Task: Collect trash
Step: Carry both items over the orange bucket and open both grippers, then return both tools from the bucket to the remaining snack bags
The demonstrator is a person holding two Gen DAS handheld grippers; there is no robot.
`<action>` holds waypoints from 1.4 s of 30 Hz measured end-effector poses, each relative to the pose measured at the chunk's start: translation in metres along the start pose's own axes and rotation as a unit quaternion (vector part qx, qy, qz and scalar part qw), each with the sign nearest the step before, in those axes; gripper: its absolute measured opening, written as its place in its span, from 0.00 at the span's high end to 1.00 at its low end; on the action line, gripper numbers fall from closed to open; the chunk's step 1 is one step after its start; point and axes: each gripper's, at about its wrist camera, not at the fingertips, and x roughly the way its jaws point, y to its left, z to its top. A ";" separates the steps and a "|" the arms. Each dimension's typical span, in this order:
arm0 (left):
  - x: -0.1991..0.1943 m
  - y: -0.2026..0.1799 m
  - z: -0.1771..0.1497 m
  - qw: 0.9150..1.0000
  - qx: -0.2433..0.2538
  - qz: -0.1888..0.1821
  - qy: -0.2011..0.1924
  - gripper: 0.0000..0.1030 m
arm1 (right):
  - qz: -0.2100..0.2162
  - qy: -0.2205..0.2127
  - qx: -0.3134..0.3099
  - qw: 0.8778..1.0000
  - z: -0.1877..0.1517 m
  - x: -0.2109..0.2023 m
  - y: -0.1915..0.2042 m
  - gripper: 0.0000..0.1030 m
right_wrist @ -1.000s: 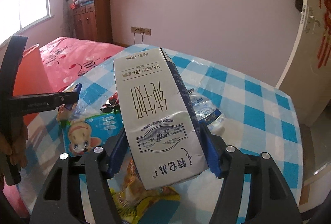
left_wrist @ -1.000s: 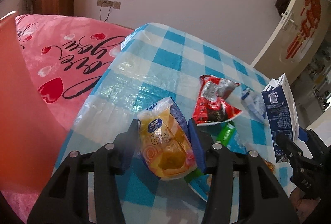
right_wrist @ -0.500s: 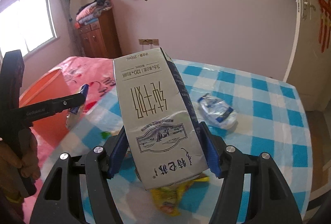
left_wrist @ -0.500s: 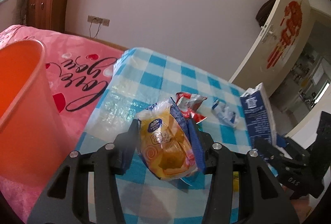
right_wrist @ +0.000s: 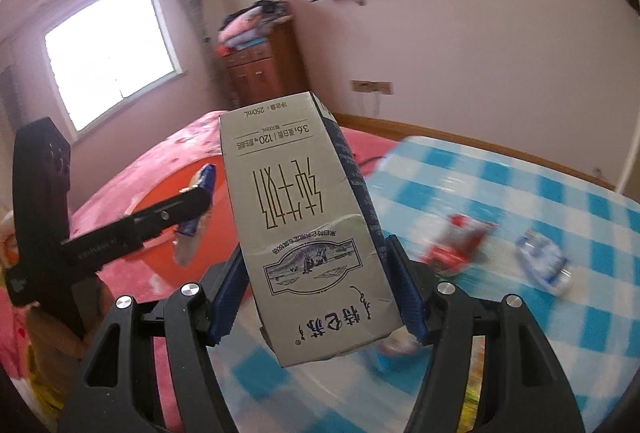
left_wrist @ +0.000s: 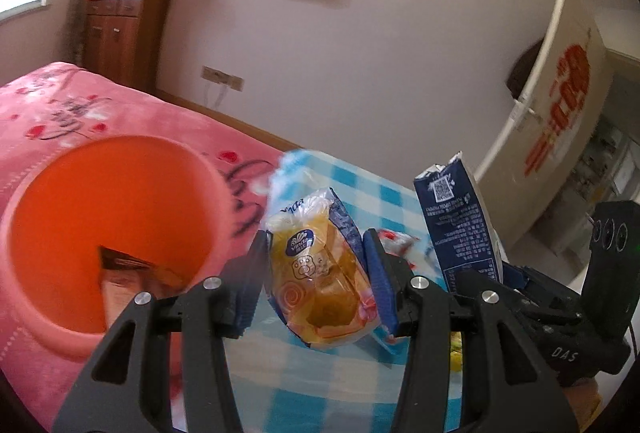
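Carton (right_wrist: 312, 229) pinched in rt tool (right_wrist: 316, 297), lt tool (left_wrist: 316, 273) pinching wrapper (left_wrist: 320, 273), bin (left_wrist: 100, 225) inside only lt view

We lift the tissue pack (left_wrist: 320, 269) and milk carton (right_wrist: 308, 229) off the checked table (right_wrist: 520, 193), toward the orange bin (left_wrist: 108, 217) at left.

Left gripper (left_wrist: 316, 269) was black plastic with blue ribbed pads (left_wrist: 380, 273), shiny round silver screws, right gripper (right_wrist: 316, 297) looked the same, black box with three round holes, white letters "DAS" on its side
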 end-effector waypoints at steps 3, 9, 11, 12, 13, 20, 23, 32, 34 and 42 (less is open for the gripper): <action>-0.012 0.024 0.008 1.000 -0.016 0.024 -0.013 0.52 | 0.027 0.006 -0.013 1.000 0.015 0.018 0.025 0.36; -0.021 0.073 0.017 0.996 -0.047 0.069 -0.030 0.52 | 0.067 0.022 -0.032 0.997 0.039 0.055 0.070 0.36; -0.020 0.084 0.020 0.995 -0.056 0.077 -0.031 0.52 | 0.079 0.029 -0.032 0.996 0.045 0.067 0.080 0.36; -0.018 0.092 0.020 0.994 -0.062 0.083 -0.030 0.52 | 0.085 0.033 -0.036 0.995 0.049 0.074 0.087 0.36; -0.019 0.098 0.020 0.994 -0.065 0.086 -0.029 0.52 | 0.085 0.035 -0.041 0.995 0.050 0.079 0.093 0.36; -0.012 0.125 0.017 0.989 -0.084 0.119 -0.022 0.40 | 0.087 0.050 -0.050 0.994 0.054 0.113 0.123 0.29; -0.015 0.129 0.012 0.987 -0.090 0.128 -0.021 0.32 | 0.105 0.043 -0.027 0.993 0.051 0.111 0.119 0.16; -0.016 0.119 0.008 0.985 -0.061 0.162 -0.027 0.17 | 0.050 -0.008 -0.021 0.998 0.038 0.071 0.096 0.10; -0.018 0.114 0.007 0.985 -0.055 0.162 -0.028 0.16 | 0.031 -0.020 -0.020 0.999 0.029 0.060 0.087 0.09; -0.022 0.088 0.007 0.986 -0.029 0.162 -0.035 0.14 | -0.023 -0.035 -0.019 0.999 -0.004 0.032 0.064 0.09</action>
